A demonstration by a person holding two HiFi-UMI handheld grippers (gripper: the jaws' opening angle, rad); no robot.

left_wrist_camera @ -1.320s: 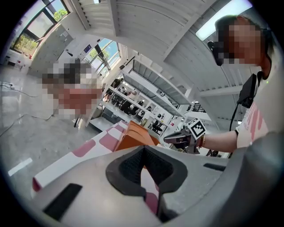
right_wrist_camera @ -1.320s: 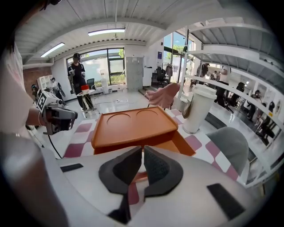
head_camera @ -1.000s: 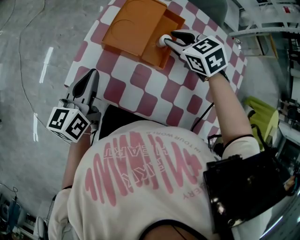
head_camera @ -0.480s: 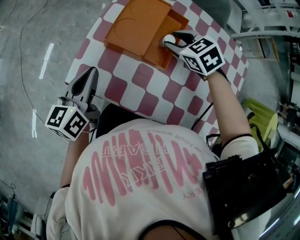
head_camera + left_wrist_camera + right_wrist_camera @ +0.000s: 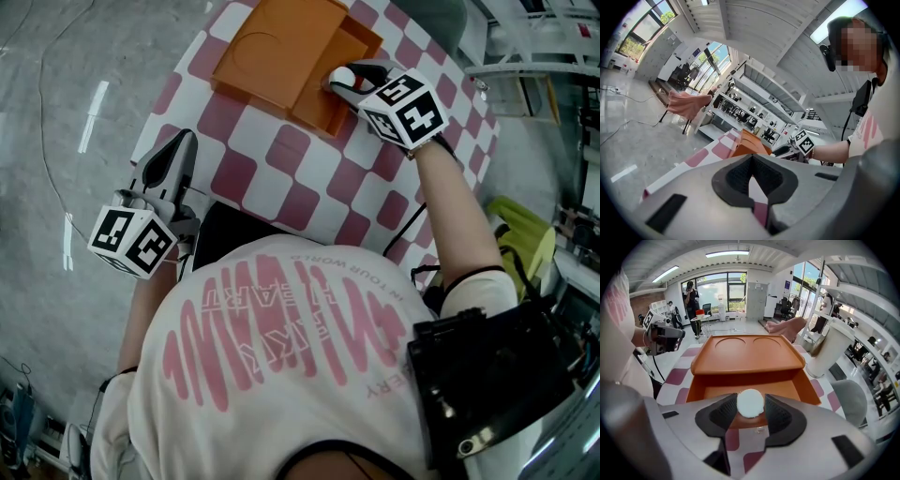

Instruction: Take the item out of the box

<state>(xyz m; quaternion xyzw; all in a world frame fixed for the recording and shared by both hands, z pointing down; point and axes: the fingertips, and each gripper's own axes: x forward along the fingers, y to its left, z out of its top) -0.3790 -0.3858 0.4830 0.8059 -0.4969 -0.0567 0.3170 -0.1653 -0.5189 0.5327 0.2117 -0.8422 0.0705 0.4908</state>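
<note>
An orange box lies on the checkered table, its lid folded back flat beyond it. A round white item rests inside at the box's near wall. My right gripper reaches over that wall; in the right gripper view the white item sits between the pads of the right gripper, whose jaws stand wide, with a sliver of gap on the right side. My left gripper hovers off the table's left edge, shut and empty. In the left gripper view the left gripper's tips meet.
A black object lies at the table's near edge by the person's chest. A white cylinder stands right of the box, a grey chair beside it. Grey floor with a cable lies to the left.
The right gripper has shifted slightly right and forward at the box's near wall, its jaws now around the white item. The left gripper has barely moved.
</note>
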